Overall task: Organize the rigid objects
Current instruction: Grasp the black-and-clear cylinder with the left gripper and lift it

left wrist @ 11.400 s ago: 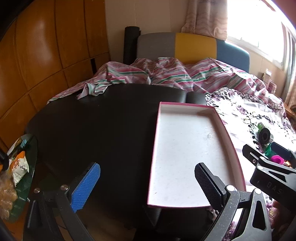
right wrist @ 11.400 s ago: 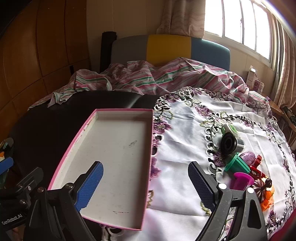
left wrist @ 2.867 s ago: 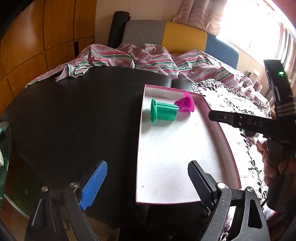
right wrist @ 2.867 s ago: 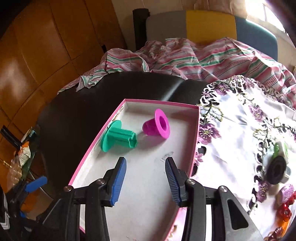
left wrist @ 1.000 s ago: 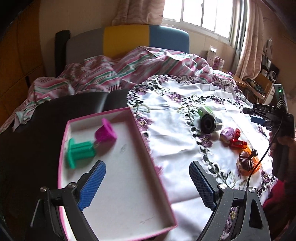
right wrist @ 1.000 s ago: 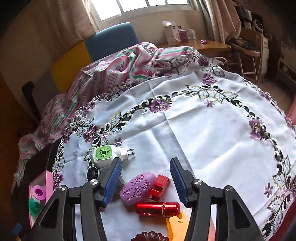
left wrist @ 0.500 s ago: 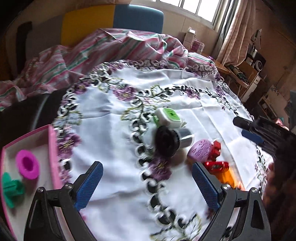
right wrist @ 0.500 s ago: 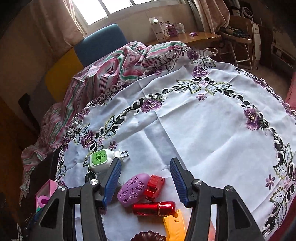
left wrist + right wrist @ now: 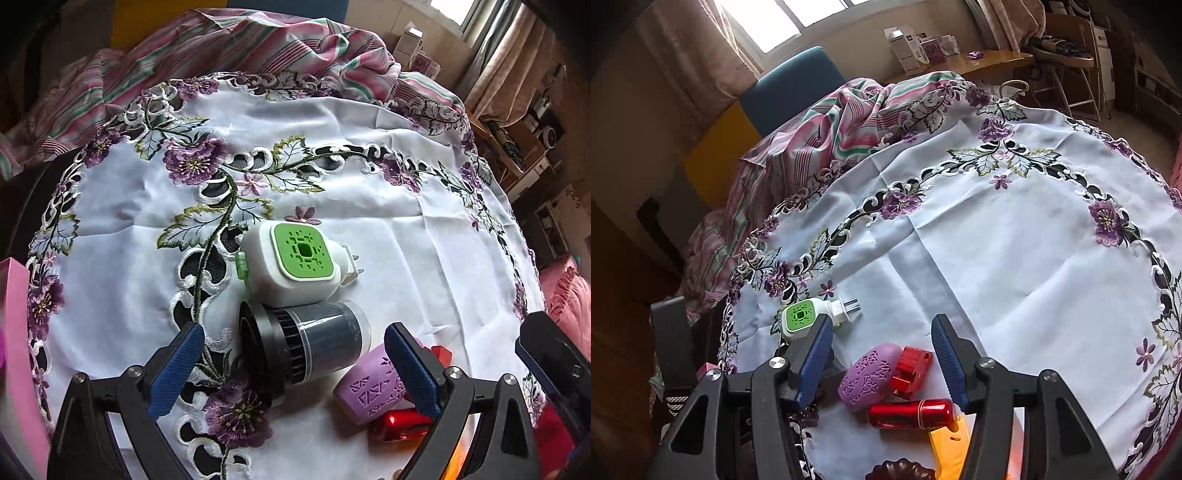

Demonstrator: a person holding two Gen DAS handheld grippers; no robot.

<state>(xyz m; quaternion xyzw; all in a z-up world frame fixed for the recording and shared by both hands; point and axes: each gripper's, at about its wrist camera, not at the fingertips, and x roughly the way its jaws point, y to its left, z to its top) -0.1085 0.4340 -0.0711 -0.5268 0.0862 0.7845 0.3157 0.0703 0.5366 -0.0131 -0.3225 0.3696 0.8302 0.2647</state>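
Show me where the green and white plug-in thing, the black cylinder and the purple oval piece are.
Green and white plug-in (image 9: pixel 303 254), left wrist view, on its green top face.
Black cylinder (image 9: pixel 317 341), left wrist view, on its dark side wall.
Purple oval piece (image 9: pixel 870 374), right wrist view, on its patterned top.

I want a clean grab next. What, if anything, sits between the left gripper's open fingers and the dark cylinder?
Nothing visible does. The left gripper is open, and the dark cylinder lies on its side on the tablecloth between the fingers. The white-and-green plug-in device touches its far side; the purple oval piece lies beside it.
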